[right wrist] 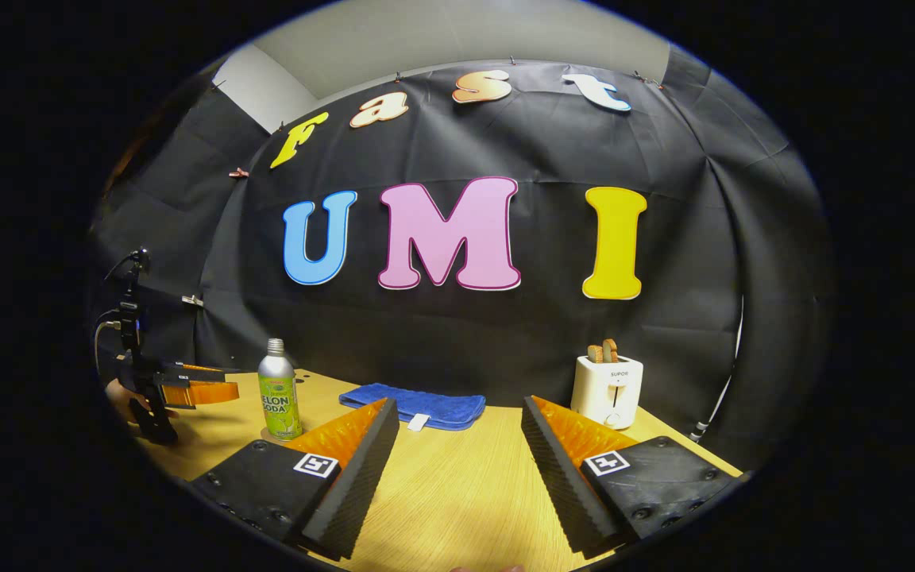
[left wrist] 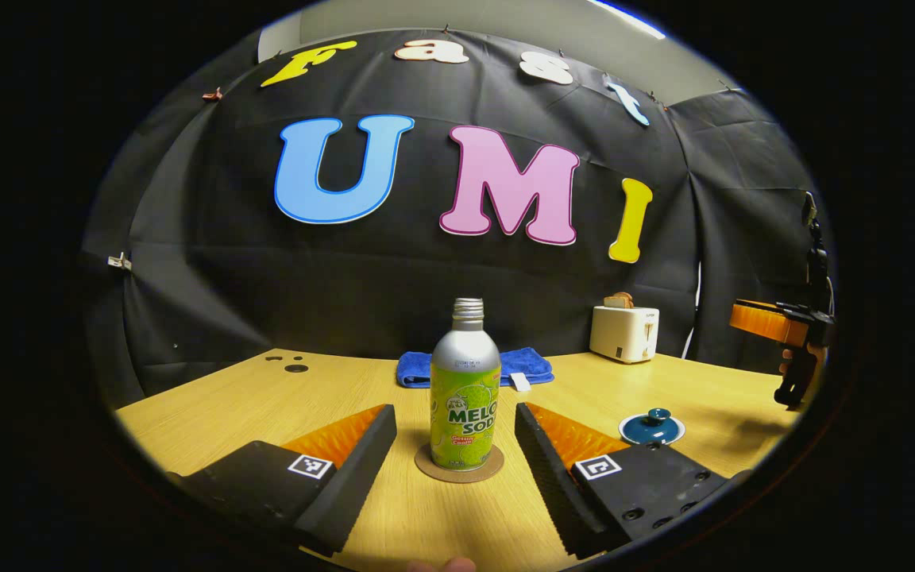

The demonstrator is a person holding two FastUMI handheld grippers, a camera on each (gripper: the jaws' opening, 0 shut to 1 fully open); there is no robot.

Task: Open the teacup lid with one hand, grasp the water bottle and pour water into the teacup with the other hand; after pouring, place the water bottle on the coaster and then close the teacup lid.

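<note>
In the left gripper view, the left gripper (left wrist: 455, 457) has its two black fingers spread wide apart, holding nothing. Between them, but farther off and untouched, stands the soda bottle (left wrist: 465, 387): silver shoulders, green label, bare threaded neck with no cap. It stands upright on a round brown coaster (left wrist: 458, 469) on the wooden table (left wrist: 211, 413). To the right of the bottle, just past the right finger, a dark blue teacup lid (left wrist: 652, 427) with a round knob lies flat on the table. Behind the bottle a folded blue towel (left wrist: 533, 364) lies near the back edge, and to its right a white toaster (left wrist: 624, 332) holds slices of toast. At the far right edge the other gripper (left wrist: 775, 322) is seen from the side, orange and black, held above the table.

In the right gripper view, the right gripper (right wrist: 457, 465) also has its fingers released and wide apart, with bare table (right wrist: 457, 492) between them. Beyond lie the blue towel (right wrist: 418, 405) and, to the right, the toaster (right wrist: 606, 389). At the left, the soda bottle (right wrist: 279, 391) stands upright on the table, and just left of it the left gripper (right wrist: 203, 389) hangs in the air, held by a hand (right wrist: 120, 397) at the edge.
</note>
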